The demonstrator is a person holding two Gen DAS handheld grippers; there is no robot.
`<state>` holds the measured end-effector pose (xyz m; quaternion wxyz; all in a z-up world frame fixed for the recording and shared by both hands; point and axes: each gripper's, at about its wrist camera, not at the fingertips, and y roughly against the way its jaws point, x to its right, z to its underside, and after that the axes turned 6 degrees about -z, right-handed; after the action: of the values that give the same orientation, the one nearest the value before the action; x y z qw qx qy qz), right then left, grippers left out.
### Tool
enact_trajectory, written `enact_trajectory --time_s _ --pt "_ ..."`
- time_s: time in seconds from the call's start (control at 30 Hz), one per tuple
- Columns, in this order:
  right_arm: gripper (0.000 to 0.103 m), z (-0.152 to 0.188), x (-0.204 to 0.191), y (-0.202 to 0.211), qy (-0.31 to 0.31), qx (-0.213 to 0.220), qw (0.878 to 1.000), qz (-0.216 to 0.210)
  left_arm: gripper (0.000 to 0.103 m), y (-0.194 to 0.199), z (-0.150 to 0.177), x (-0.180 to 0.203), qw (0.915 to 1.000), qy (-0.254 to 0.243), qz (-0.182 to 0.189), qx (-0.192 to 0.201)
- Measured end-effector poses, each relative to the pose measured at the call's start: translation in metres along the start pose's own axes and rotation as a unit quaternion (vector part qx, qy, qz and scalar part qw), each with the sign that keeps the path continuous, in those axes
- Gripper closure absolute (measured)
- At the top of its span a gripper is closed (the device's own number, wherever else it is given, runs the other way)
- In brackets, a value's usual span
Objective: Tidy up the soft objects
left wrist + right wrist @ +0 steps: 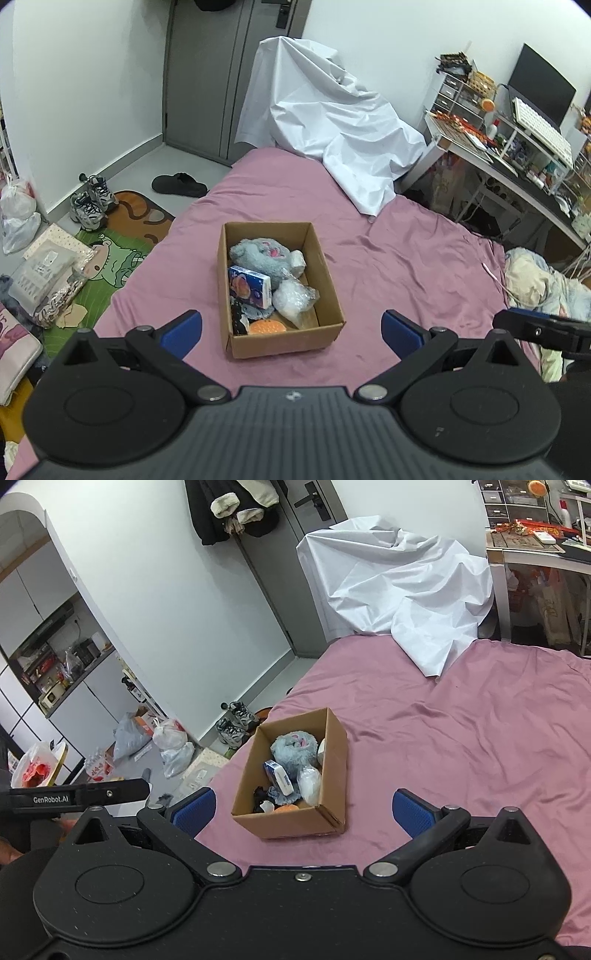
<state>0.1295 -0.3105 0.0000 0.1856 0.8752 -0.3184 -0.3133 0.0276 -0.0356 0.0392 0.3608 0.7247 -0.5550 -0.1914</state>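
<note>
The room is evenly and fairly brightly lit by soft, cool light from overhead; no lamp or window shows. Shadows are faint. The cardboard box (284, 332) throws only a thin dark edge onto the pink bedsheet (406, 266), and its inside is dimmer than its rim. The white sheet (332, 122) draped at the far end is the brightest patch, close to washed out, though its folds still read. Both views are sharp in the middle, with no motion blur. Fisheye distortion bends the walls and the door (295, 554) near the edges, and the corners fall into black vignette.
</note>
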Motion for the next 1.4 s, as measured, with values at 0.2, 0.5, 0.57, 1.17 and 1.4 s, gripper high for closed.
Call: enact_trajectory --time_s 0.2,0.5,0.57,1.17,1.4 --pt "0.000 0.000 -0.006 0.003 0.011 -0.009 1.000 -0.008 0.001 0.002 0.009 0.007 0.9999 -0.011 -0.001 -0.004" --pt "0.000 0.001 -0.015 0.000 0.027 -0.023 0.999 0.004 0.001 0.003 0.012 0.011 0.9998 -0.018 -0.001 -0.002" --pt "0.000 0.001 -0.016 0.001 0.029 -0.023 0.999 0.007 0.001 0.003 0.012 0.011 0.9998 -0.018 -0.001 -0.003" --pt "0.000 0.002 -0.017 -0.001 0.024 -0.025 0.999 0.011 0.001 0.002 0.015 0.010 0.9997 -0.023 -0.001 -0.002" --pt "0.000 0.003 -0.017 -0.002 0.025 -0.025 0.999 0.012 0.001 0.000 0.016 0.012 0.9996 -0.026 -0.003 -0.004"
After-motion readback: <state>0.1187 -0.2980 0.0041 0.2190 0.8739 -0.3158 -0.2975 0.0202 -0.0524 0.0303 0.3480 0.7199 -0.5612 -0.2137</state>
